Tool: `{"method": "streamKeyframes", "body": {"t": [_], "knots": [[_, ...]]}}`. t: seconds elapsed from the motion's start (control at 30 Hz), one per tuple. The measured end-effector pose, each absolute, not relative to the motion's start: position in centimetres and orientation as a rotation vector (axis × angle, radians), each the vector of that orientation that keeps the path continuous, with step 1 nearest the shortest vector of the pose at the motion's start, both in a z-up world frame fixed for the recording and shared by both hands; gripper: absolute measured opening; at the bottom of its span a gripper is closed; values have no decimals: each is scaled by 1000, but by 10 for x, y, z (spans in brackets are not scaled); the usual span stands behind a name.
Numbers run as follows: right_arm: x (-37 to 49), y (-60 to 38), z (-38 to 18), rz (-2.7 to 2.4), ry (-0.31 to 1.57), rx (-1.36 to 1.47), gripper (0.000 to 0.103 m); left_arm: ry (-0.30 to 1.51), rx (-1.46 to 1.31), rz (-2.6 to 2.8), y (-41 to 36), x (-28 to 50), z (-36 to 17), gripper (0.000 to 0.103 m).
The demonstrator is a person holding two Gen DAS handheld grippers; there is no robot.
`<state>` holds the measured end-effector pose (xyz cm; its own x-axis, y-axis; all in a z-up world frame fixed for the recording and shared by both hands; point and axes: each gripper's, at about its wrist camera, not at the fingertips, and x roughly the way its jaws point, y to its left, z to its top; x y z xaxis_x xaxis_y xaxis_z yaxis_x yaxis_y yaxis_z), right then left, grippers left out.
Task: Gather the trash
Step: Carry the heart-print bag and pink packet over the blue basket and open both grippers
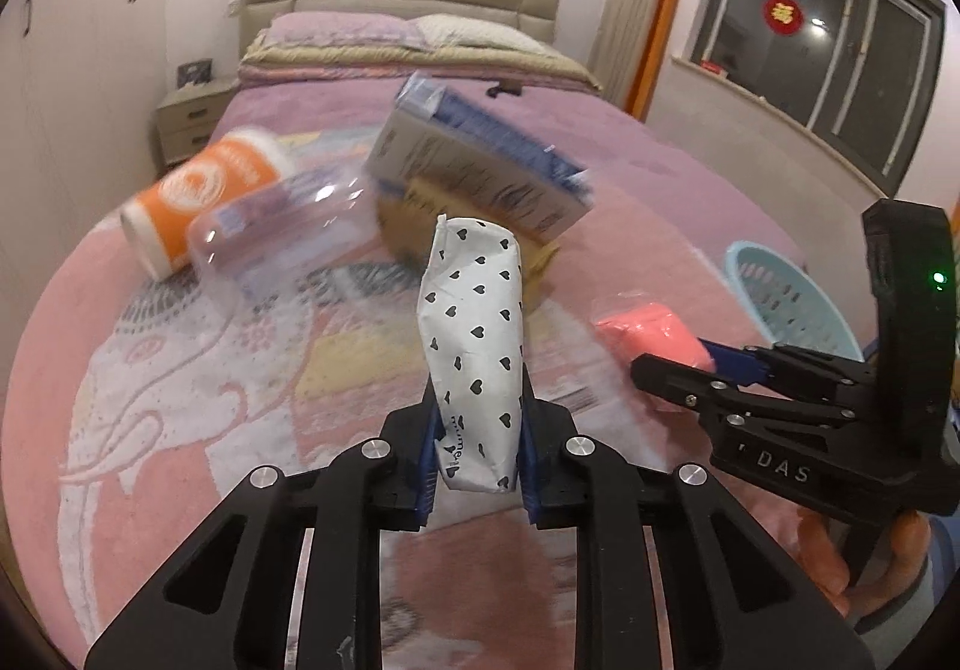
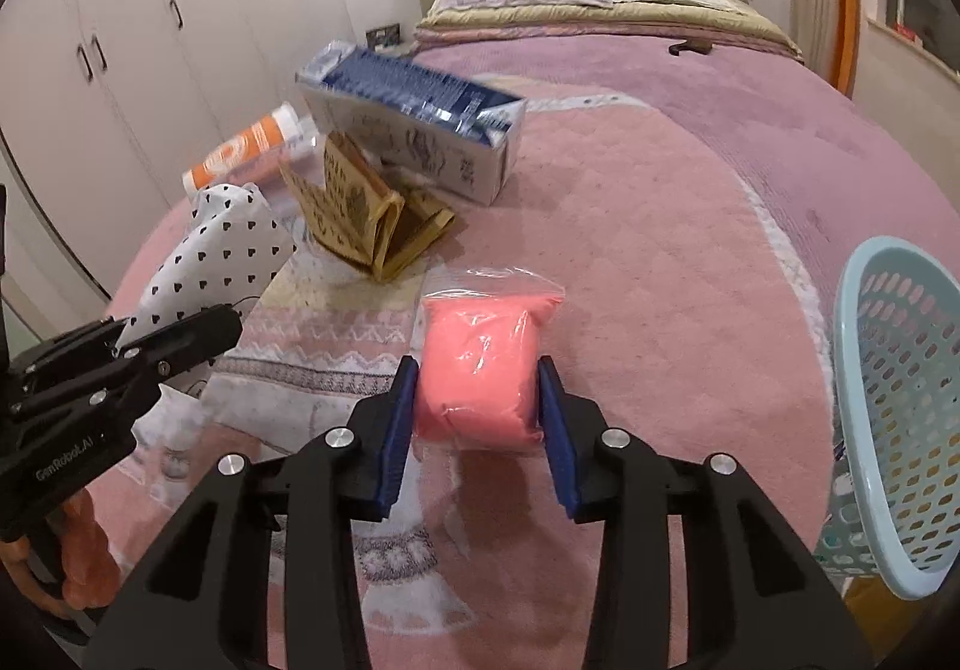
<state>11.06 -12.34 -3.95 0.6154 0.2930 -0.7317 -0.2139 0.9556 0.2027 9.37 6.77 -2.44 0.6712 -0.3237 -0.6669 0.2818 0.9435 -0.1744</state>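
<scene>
Step in hand: carry phase — both units loaded. Left hand-held gripper (image 1: 474,466) is clamped on the heart-print white packet (image 1: 474,346), held upright above the bed (image 1: 660,172). Right hand-held gripper (image 2: 477,424) is clamped on the bagged pink lump (image 2: 480,370), also lifted. Blue mesh basket (image 2: 900,430) sits at the bed's right edge, near the right unit. Next move, est.: swing each load over the basket rim, then release. Carton (image 2: 414,123), orange tube (image 1: 204,196), clear bottle (image 1: 282,232) & brown paper bag (image 2: 372,214) are not yet collected.
</scene>
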Motion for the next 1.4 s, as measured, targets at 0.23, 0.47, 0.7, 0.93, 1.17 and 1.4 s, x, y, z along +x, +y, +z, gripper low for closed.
{"method": "streamKeyframes", "body": {"t": [0.23, 0.47, 0.7, 0.93, 1.17, 1.4], "knots": [[92, -176, 0, 215, 757, 168, 36, 710, -56, -451, 30, 94, 1, 20], [66, -235, 38, 77, 647, 203, 36, 676, -6, -573, -34, 100, 20, 20], [52, -293, 49, -59, 603, 234, 36, 679, 31, -702, -108, 109, 24, 20], [45, -357, 31, -157, 615, 348, 36, 749, 22, -800, -164, 131, 9, 20], [48, -398, 10, -234, 645, 424, 36, 783, 60, -857, -205, 142, -7, 20], [53, -406, -15, -275, 701, 449, 36, 812, 99, -863, -232, 144, -29, 24]]}}
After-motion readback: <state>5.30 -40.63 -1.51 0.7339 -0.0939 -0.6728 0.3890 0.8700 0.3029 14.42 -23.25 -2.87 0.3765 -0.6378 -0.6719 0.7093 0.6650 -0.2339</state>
